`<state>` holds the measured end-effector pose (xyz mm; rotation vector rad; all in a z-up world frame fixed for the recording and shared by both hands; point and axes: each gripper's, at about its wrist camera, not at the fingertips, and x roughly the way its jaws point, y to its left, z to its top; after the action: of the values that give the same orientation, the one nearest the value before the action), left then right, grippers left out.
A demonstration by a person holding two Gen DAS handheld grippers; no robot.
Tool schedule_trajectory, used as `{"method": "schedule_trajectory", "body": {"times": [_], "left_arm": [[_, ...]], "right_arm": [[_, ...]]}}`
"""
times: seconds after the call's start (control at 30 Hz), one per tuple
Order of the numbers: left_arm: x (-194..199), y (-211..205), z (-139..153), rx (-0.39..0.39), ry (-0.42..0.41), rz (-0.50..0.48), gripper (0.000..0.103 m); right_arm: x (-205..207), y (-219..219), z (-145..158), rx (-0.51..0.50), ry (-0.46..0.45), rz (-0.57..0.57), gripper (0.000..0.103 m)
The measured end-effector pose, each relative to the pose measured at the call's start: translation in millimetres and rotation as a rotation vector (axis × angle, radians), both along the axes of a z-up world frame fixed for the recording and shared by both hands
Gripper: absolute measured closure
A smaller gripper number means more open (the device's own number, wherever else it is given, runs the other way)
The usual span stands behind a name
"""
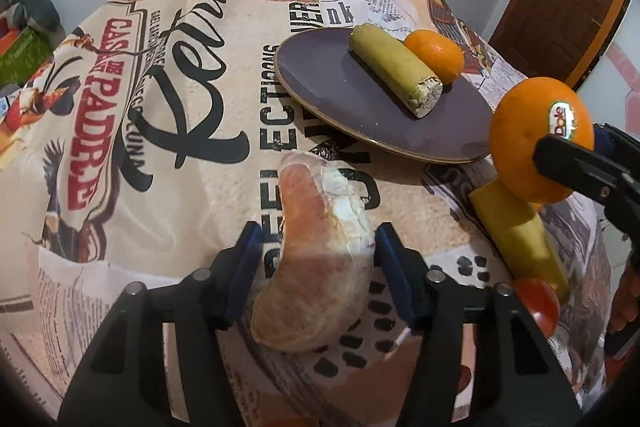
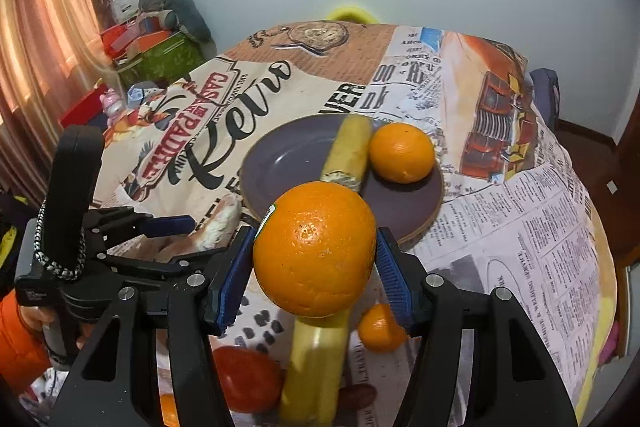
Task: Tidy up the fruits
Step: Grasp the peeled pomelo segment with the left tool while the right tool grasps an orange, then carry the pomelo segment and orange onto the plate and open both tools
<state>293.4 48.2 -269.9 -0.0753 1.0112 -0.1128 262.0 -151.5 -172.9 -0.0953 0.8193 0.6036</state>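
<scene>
Fingers of right gripper (image 2: 316,259) pinch the orange (image 2: 315,249) above the worktop (image 2: 520,227); left gripper (image 1: 320,263) straddles a peeled segment (image 1: 320,259), fingers spread. Smooth rind may slip free.

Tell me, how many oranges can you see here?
3: one orange on the purple plate, one held in the right gripper, a smaller one on the tablecloth below it. More may be hidden.

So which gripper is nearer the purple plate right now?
Right. The right gripper holds a stickered orange up at the near rim of the purple plate. The left gripper is farther back, its fingers either side of a peeled citrus segment on the tablecloth.
</scene>
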Motion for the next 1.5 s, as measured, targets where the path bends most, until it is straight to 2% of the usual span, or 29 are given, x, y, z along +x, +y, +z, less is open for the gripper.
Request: {"method": "schedule_trajectory", "body": {"times": [0.03,0.07,0.37,0.6,0.87,1.23,1.5], "left_arm": [[1,0,0,0.000,-0.001,-0.005,0.059],[2,0,0,-0.006,0.000,-0.013,0.059],[-14,-6,12,0.028,-0.027,-0.018,0.060],[-20,1,44,0.003,-0.096,0.016,0.060],[-19,1,80,0.012,-0.199,0.020,0.060],[8,-8,97,0.006,-0.251,0.000,0.060],[39,-10,96,0.004,-0.260,-0.004,0.060]], "right_arm": [[0,-1,0,0.000,0.000,-0.003,0.046],[0,-2,0,-0.001,0.000,-0.006,0.046],[-1,-11,9,0.006,-0.011,-0.031,0.047],[-2,-15,26,0.033,-0.046,-0.043,0.047],[9,-18,38,0.040,-0.082,-0.061,0.047],[30,-20,48,0.055,-0.122,-0.082,0.047],[52,-18,38,0.055,-0.104,-0.093,0.047]]}}
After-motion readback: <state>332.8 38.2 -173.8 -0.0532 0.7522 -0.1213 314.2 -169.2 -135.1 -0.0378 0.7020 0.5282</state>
